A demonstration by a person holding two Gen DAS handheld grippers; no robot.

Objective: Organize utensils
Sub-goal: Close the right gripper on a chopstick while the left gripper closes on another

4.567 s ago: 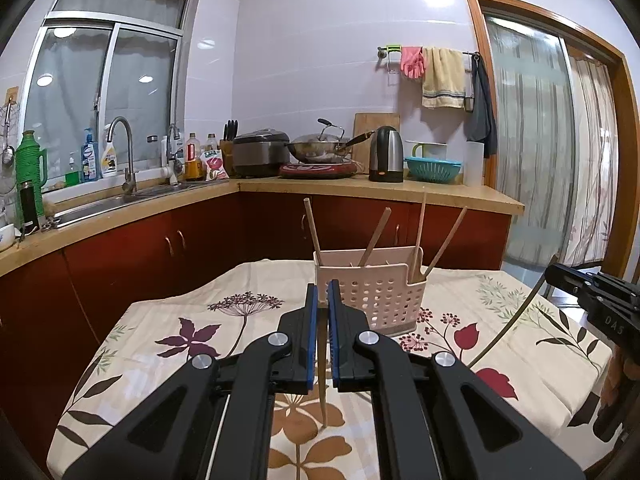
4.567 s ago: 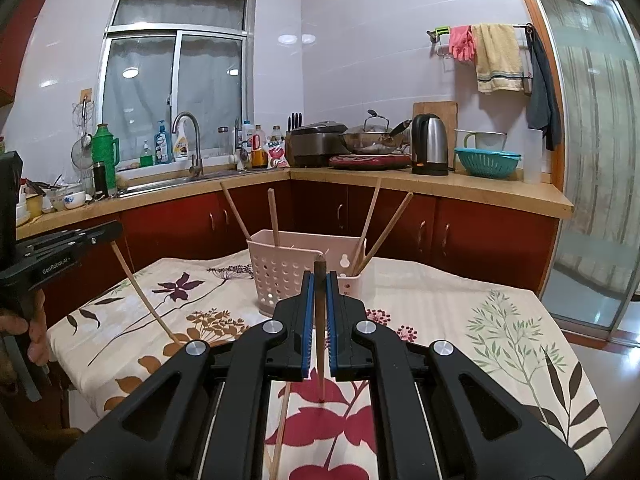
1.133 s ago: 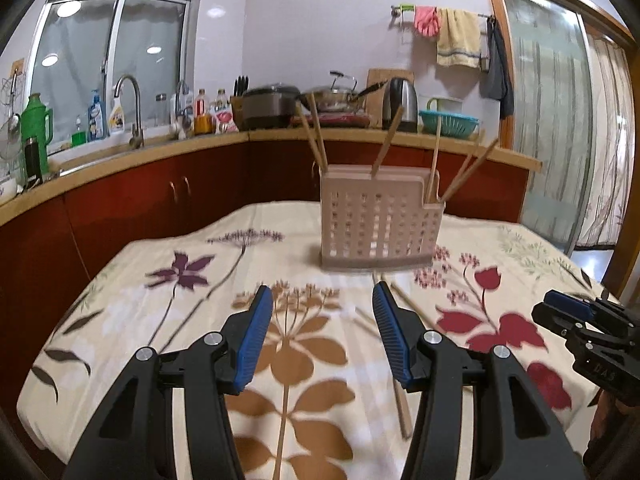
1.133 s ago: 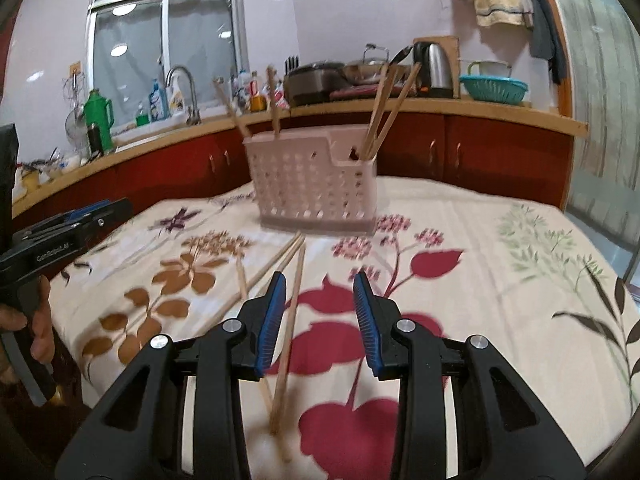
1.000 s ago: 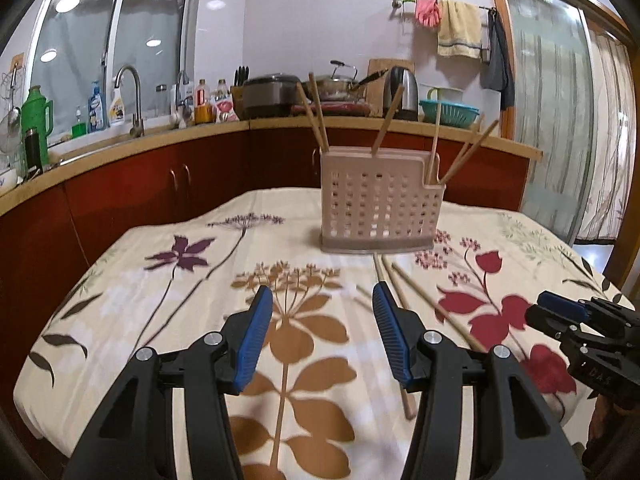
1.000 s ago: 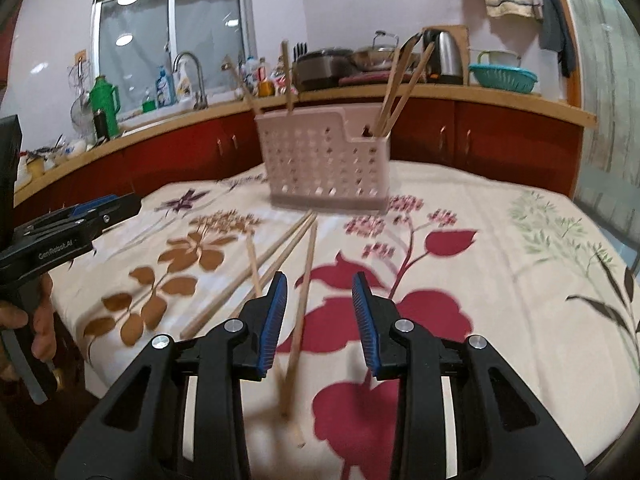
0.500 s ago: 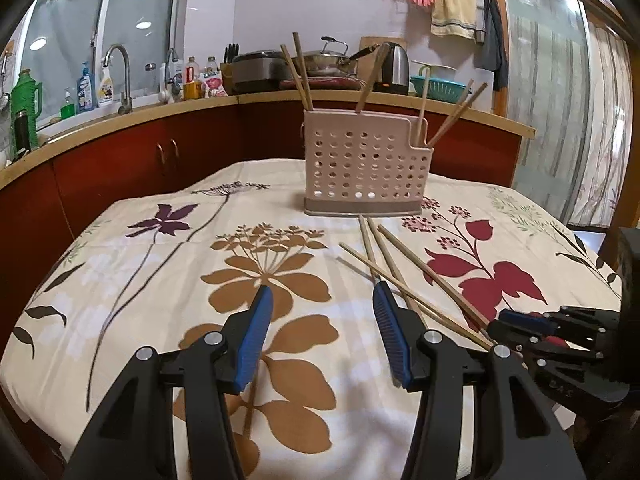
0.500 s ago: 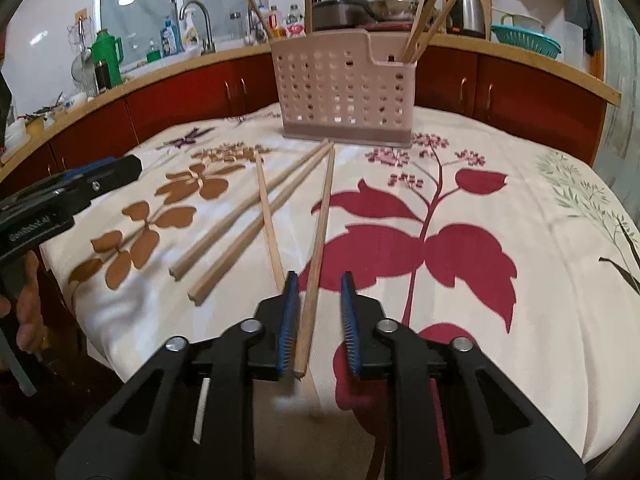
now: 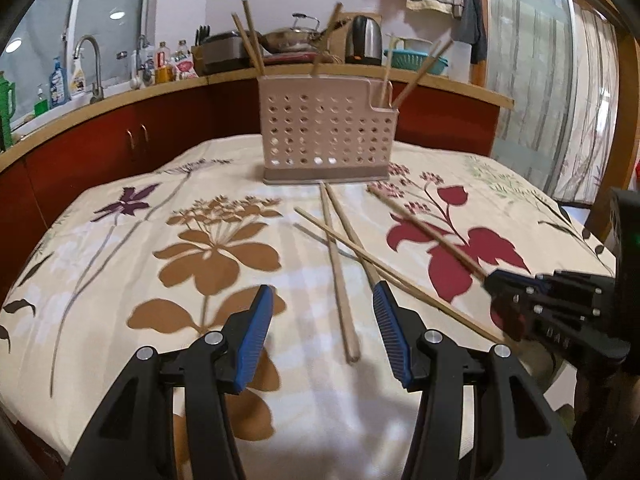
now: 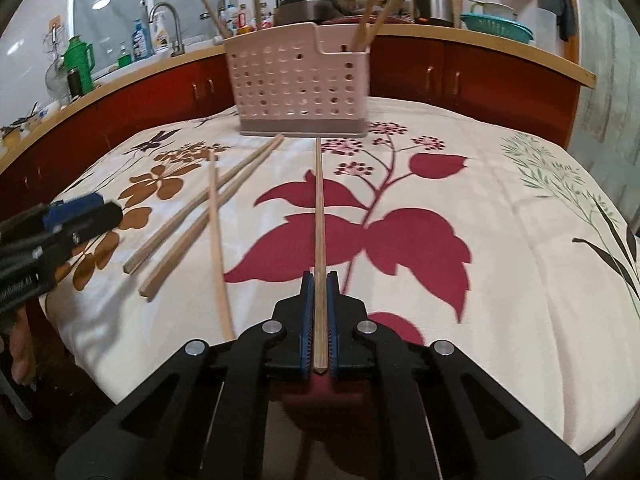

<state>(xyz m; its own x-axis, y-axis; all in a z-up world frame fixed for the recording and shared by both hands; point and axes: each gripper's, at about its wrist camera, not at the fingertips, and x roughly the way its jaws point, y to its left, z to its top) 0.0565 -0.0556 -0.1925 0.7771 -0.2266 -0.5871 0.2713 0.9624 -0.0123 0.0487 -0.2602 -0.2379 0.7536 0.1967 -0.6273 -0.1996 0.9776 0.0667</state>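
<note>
Gripping one chopstick point(image 10: 319, 216) by its near end, my right gripper point(image 10: 319, 322) has it pointing lengthwise straight at the perforated utensil caddy point(image 10: 298, 84), while my left gripper point(image 9: 320, 336) gapes wide, empty, over three loose chopsticks point(image 9: 340, 264) lying short of that caddy.

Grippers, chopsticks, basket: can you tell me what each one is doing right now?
Right gripper: shut on a chopstick.
Held chopstick: pinched near one end, pointing at the basket.
Left gripper: open, holding nothing, above the tablecloth.
Loose chopsticks: three lying flat on the tablecloth, crossing.
Basket: upright, several chopsticks standing inside.
</note>
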